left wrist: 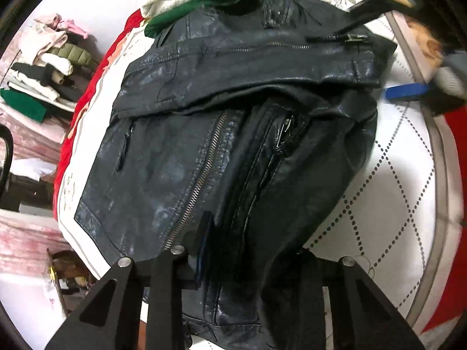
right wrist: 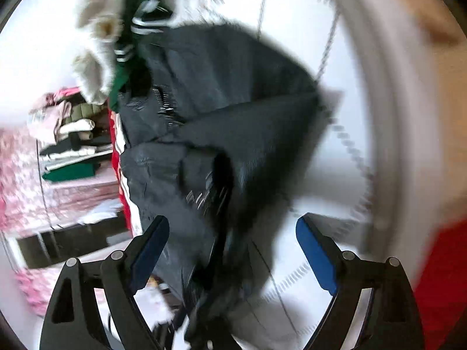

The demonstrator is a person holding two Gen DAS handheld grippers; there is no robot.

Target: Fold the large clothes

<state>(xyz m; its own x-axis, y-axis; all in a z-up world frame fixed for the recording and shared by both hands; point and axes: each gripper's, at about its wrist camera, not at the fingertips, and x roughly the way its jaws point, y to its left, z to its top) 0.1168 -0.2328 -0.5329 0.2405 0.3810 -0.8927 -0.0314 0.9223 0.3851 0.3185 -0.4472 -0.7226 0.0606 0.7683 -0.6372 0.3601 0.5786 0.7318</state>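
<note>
No text, label, brand or number can be read in either view.

The folded black leather jacket (left wrist: 233, 134) takes up the middle of the white quilted, dot-stitched surface (left wrist: 388, 192). Bare quilting lies right of the jacket. A heap of cream and green garments (left wrist: 186, 3) crowds its far edge.

One black leather jacket (left wrist: 233, 134), one stack of folded clothes (left wrist: 49, 81), two grippers
</note>
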